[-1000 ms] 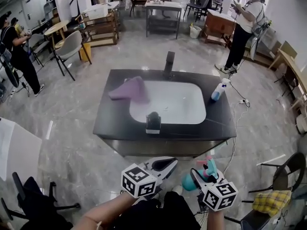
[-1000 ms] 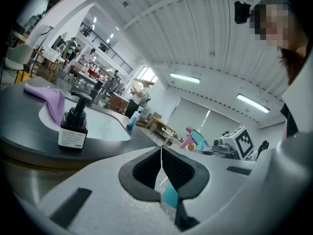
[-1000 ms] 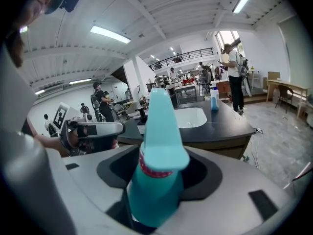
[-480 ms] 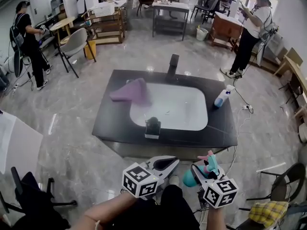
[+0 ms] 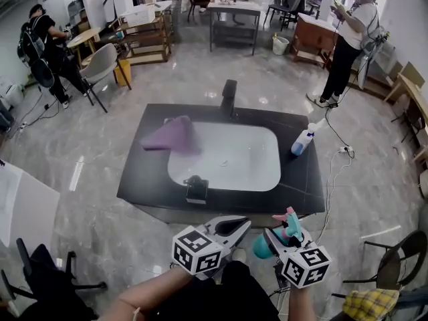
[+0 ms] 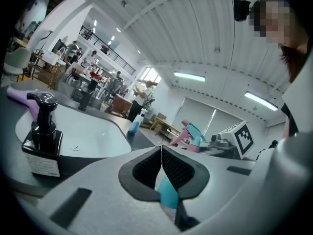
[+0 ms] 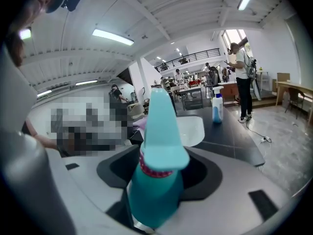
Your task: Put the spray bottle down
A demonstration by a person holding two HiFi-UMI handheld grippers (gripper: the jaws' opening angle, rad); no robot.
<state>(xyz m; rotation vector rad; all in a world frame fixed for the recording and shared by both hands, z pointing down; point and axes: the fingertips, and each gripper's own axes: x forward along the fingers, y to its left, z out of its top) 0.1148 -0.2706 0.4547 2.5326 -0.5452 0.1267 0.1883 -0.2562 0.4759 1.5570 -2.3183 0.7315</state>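
Note:
My right gripper (image 5: 274, 241) is shut on a teal spray bottle (image 5: 265, 247) with a pink trigger head (image 5: 287, 220), held low in front of the counter's near edge. In the right gripper view the teal bottle (image 7: 155, 180) fills the space between the jaws, its cap pointing up. To its left, my left gripper (image 5: 235, 225) is shut with nothing in it; its pads (image 6: 171, 166) meet in the left gripper view. The same teal bottle (image 6: 193, 137) shows beyond them at the right.
A black counter (image 5: 144, 172) holds a white basin (image 5: 247, 162). A purple cloth (image 5: 172, 134), a black pump dispenser (image 5: 196, 189), a dark faucet (image 5: 229, 92) and a blue-white spray bottle (image 5: 301, 141) stand around the basin. People, chairs and tables fill the room behind.
The counter has shifted slightly left and nearer in the head view. Both grippers keep their places, and the teal bottle stays held.

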